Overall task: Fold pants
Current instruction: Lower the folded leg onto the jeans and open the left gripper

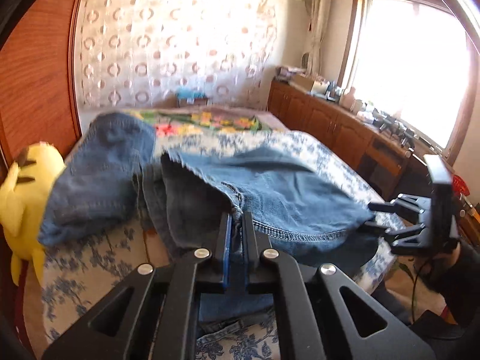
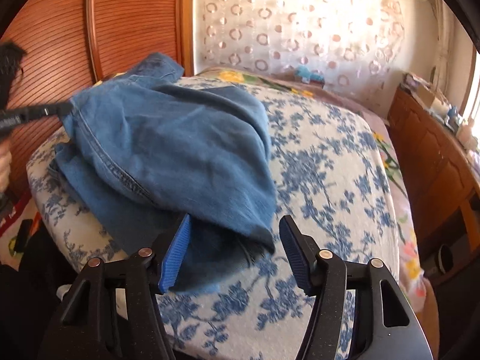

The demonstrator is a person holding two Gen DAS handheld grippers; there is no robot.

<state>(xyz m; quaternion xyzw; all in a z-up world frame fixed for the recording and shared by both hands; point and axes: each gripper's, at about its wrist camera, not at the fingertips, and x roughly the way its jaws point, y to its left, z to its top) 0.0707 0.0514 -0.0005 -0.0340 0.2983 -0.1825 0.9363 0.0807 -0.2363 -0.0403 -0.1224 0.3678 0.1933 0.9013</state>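
Note:
Blue jeans lie bunched on a bed with a blue floral cover. My left gripper is shut on a stitched seam of the jeans and holds that fold raised off the cover. In the right wrist view the jeans form a heap, and the left gripper pinches their left edge. My right gripper stands open with a lower corner of the denim between its blue pads; the right pad is clear of the cloth. In the left wrist view the right gripper sits at the jeans' right edge.
A yellow plush toy rests at the bed's left side by the wooden headboard. A long wooden cabinet with clutter on top runs along the right under a bright window. Bare floral cover spreads right of the jeans.

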